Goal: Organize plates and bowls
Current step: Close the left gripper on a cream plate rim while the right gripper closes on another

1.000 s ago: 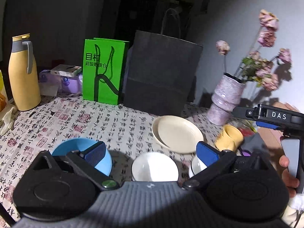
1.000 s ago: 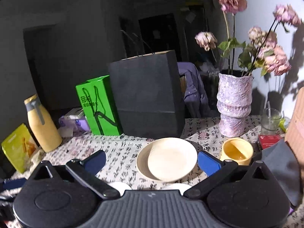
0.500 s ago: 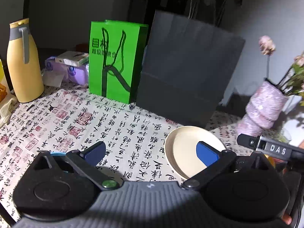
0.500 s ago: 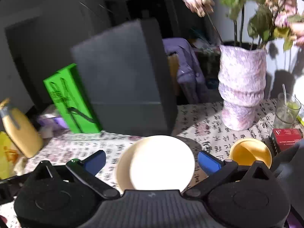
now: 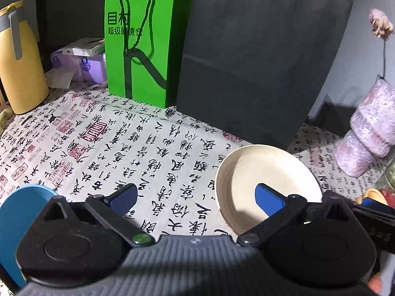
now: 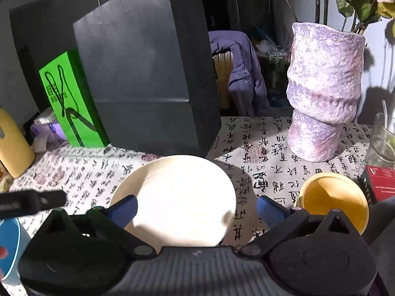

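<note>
The left hand-held gripper (image 5: 195, 198) has its blue-padded fingers spread wide and grips nothing. Its right pad (image 5: 267, 198) shows in front of the inside of the cream plate (image 5: 259, 172), whether touching it or above it I cannot tell; its left pad hangs over bare printed cloth on the table (image 5: 118, 145). A blue bowl (image 5: 14, 212) sits just off that gripper's left side, partly hidden by its body.

The right hand-held gripper (image 6: 196, 209) is also wide open and empty. The same cream plate (image 6: 182, 192) lies between and just ahead of its fingers, the left pad (image 6: 124, 209) over the plate's near-left rim, the right pad clear of it. A yellow bowl (image 6: 333, 197) stands just right of the right pad. Beyond the plate rise a black paper bag (image 6: 145, 86) and, to the right, a mottled purple vase (image 6: 323, 91).
</note>
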The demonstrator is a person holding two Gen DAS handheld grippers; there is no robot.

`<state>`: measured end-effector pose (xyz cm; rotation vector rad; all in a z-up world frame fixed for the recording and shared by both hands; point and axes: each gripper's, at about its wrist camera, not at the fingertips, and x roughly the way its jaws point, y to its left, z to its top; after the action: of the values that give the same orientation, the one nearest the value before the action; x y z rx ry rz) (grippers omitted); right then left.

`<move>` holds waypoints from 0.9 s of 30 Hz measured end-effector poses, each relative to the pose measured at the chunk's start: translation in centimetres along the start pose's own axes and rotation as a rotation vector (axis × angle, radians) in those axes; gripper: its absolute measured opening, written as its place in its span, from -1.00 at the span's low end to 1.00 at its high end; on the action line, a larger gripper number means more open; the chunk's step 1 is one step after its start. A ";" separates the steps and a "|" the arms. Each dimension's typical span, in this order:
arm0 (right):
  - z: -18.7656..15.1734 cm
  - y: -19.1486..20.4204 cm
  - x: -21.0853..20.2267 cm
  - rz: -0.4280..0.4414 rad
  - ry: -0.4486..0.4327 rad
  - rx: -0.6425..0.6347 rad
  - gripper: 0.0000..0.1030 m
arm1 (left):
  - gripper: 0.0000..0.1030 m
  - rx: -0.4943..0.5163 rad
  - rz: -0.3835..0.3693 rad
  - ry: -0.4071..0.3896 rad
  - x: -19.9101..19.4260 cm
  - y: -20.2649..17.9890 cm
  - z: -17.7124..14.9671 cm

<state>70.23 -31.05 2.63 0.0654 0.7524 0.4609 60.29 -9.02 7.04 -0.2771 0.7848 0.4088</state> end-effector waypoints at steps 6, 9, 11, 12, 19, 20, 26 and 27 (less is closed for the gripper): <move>-0.4 -0.3 0.7 -0.036 -0.022 -0.034 0.96 | 1.00 0.028 0.051 0.026 1.6 -1.3 0.2; -0.4 -0.4 0.9 -0.010 -0.009 -0.037 0.87 | 1.00 0.029 0.066 0.035 2.4 -1.7 0.5; -0.4 -0.6 0.9 -0.003 -0.012 -0.030 0.87 | 1.00 0.036 0.082 0.045 2.9 -2.1 0.6; -0.4 -0.6 1.0 -0.009 -0.016 -0.030 0.86 | 1.00 0.042 0.086 0.046 3.2 -2.4 0.7; -0.8 -1.4 3.0 -0.038 0.025 -0.007 0.28 | 1.00 0.063 0.106 0.064 5.2 -3.1 1.4; -0.9 -1.5 3.4 -0.041 0.038 -0.008 0.23 | 1.00 0.067 0.107 0.070 5.5 -3.2 1.4; -1.5 -1.7 4.4 -0.062 0.063 -0.012 0.10 | 1.00 0.088 0.127 0.084 7.3 -3.6 1.4; -1.6 -1.7 4.6 -0.064 0.067 -0.011 0.09 | 1.00 0.087 0.126 0.091 7.7 -3.5 1.3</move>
<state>72.76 -30.80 -1.86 0.0152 0.8150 0.4074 67.57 -9.73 2.63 -0.1661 0.9096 0.4823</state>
